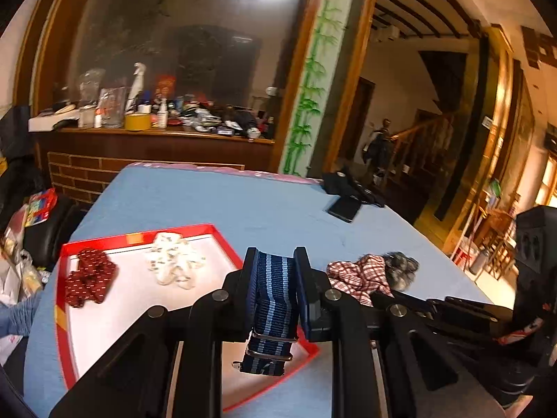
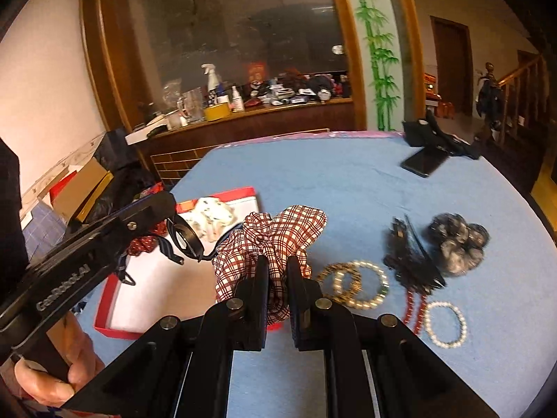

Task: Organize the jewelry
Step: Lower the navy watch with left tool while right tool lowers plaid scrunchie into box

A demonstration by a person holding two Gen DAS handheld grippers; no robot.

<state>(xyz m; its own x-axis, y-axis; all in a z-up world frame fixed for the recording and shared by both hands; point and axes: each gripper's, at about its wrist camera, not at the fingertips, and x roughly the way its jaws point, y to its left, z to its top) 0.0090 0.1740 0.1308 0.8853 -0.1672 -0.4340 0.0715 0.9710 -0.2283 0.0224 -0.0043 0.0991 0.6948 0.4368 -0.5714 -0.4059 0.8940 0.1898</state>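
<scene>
My left gripper [image 1: 275, 285] is pinching a blue striped strap [image 1: 273, 299]. The strap hangs down between my two fingers, above the near corner of the red box [image 1: 139, 235]. Inside the box, on its white floor, a dark red scrunchie [image 1: 90, 280] lies at the left, and a white scrunchie [image 1: 174, 261] lies just beside it.

The box sits on the blue table [image 2: 348, 181]. To the right of the box is a red checked scrunchie [image 2: 275, 240]. My right gripper [image 2: 278, 278] is squeezing it, with both fingers pressed into the cloth.

Further right, some things lie on the table: a gold bracelet [image 2: 339, 284] that overlaps a pearl bracelet [image 2: 363, 287], then a black clip [image 2: 410, 257], red beads [image 2: 416, 308] and a small pearl bracelet [image 2: 445, 324]. A gray fuzzy hair tie [image 2: 456, 244] lies near the clip. A dark phone [image 2: 423, 162] rests far back.
</scene>
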